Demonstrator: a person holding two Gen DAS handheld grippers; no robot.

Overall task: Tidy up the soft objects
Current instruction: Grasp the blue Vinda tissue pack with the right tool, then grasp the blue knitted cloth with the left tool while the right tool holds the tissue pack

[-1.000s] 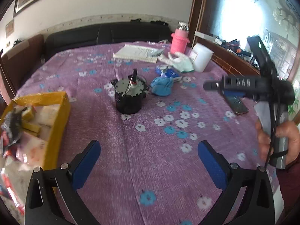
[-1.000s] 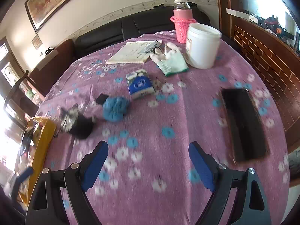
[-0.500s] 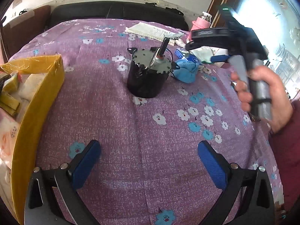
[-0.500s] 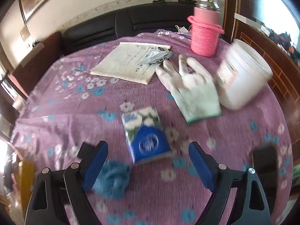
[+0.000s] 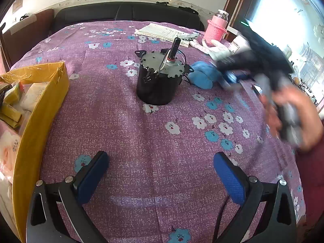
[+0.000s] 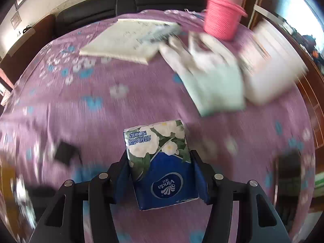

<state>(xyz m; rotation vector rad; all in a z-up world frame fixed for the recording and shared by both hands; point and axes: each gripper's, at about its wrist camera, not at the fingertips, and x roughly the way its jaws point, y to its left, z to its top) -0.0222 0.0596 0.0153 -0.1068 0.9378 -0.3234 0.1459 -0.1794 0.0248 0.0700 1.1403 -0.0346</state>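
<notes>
A blue and floral tissue pack point(image 6: 162, 162) sits between the blue pads of my right gripper point(image 6: 160, 157), whose jaws are closing and touch both its sides. In the left wrist view that gripper is a dark blur beside a crumpled blue cloth point(image 5: 202, 75). A white glove point(image 6: 212, 75) with a green cuff lies beyond the pack. My left gripper point(image 5: 160, 172) hovers open above the purple flowered cloth, with nothing between its pads. At the left stands a yellow box point(image 5: 44, 101) holding tissue packs.
A black motor point(image 5: 160, 81) with a shaft stands mid-table beside the blue cloth. A notebook point(image 6: 125, 40), a pink bottle point(image 6: 222, 16) and a white tub point(image 6: 269, 64) sit at the far side. A dark phone point(image 6: 287, 172) lies at the right. A person's hand point(image 5: 293, 111) holds the right gripper.
My right gripper swept across the table to the tissue pack and narrowed its jaws around it. My left gripper sank and tipped down toward the motor, then held still.
</notes>
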